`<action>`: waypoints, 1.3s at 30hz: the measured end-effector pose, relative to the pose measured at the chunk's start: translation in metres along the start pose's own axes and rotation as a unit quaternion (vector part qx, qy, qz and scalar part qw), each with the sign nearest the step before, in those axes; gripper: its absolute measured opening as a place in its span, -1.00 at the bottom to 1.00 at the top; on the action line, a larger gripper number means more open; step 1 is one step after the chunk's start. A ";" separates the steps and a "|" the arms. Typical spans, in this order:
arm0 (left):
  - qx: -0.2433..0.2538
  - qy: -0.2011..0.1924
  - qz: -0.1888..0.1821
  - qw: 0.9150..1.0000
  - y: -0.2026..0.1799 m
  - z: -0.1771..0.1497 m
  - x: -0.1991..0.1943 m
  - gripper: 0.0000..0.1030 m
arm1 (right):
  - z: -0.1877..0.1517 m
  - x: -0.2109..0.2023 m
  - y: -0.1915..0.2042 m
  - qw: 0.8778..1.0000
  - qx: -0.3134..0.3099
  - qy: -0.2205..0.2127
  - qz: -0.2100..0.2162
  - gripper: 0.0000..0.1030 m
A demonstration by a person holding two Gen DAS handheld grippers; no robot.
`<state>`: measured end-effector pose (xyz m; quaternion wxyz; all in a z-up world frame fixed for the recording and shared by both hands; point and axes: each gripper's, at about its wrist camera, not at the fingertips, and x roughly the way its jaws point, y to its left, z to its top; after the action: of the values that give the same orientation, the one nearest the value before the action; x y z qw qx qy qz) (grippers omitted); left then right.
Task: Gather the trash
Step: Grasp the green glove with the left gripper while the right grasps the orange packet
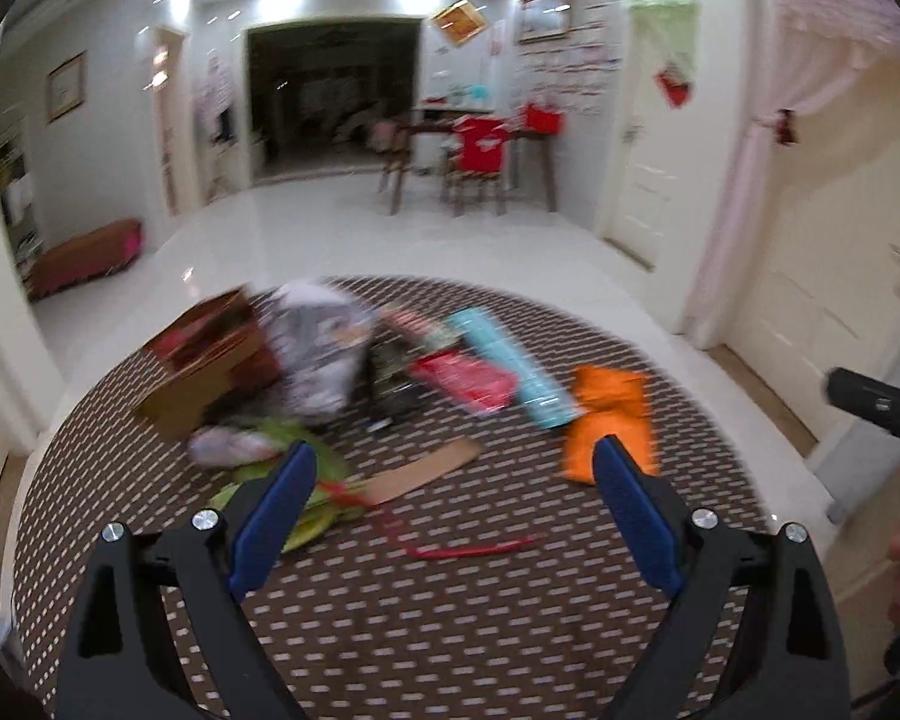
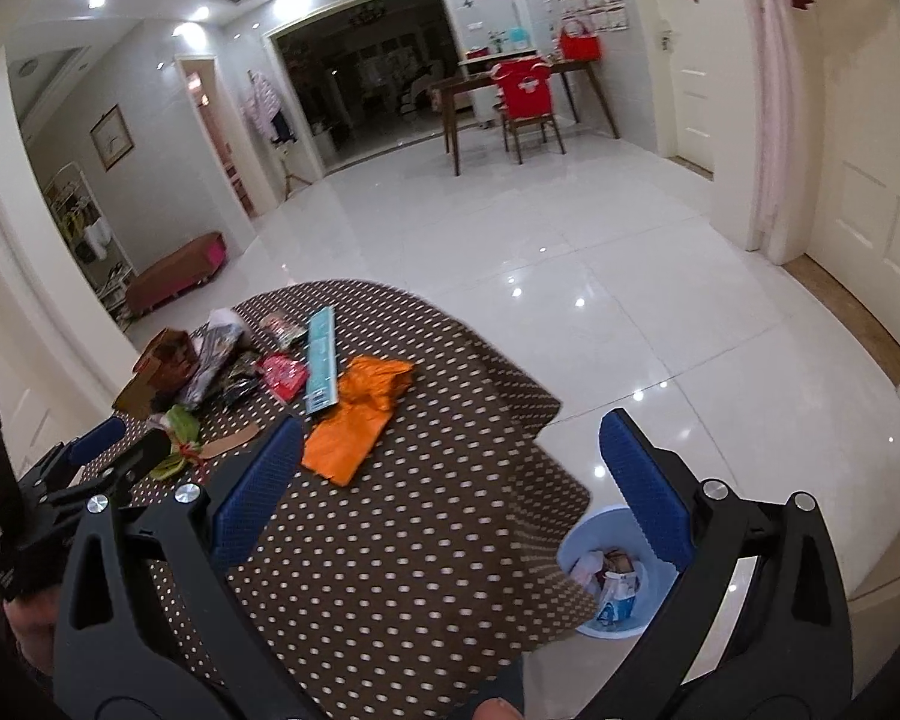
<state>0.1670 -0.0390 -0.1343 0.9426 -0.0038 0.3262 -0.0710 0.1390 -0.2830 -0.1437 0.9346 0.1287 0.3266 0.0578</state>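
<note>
Trash lies on a round table with a brown dotted cloth [image 2: 390,540]: an orange bag [image 2: 360,414] [image 1: 609,420], a long teal box [image 2: 321,360] [image 1: 516,366], a red packet [image 2: 282,375] [image 1: 468,384], a cardboard strip [image 1: 426,471], a green wrapper [image 2: 180,426] [image 1: 312,498] and a red string [image 1: 468,549]. My left gripper [image 1: 456,453] [image 2: 126,441] is open above the near side of the table, holding nothing. My right gripper [image 2: 450,426] is open and empty above the table's right edge. The left wrist view is motion-blurred.
A light blue bin [image 2: 570,546] with trash in it stands on the white tile floor right of the table. A brown box [image 1: 204,360] and a grey bag [image 1: 318,354] sit at the table's far left. A wooden table with a red-covered chair [image 2: 525,90] stands far off.
</note>
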 end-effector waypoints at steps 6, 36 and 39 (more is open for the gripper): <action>-0.033 0.035 0.033 0.998 0.041 -0.007 0.028 0.80 | -0.006 0.016 0.022 1.000 -0.018 0.015 0.014 0.88; -0.058 0.055 -0.093 0.992 0.066 -0.028 0.027 -0.64 | -0.020 0.077 0.053 0.996 -0.031 0.081 0.022 0.88; -0.054 0.043 -0.100 0.993 0.061 -0.028 0.021 -0.64 | -0.014 0.093 0.058 0.996 -0.041 0.081 0.006 0.88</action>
<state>0.1738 0.0200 -0.1725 0.9144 -0.0845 0.3673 -0.1475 0.2013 -0.2068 -0.1935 0.9093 0.0868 0.3975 0.0872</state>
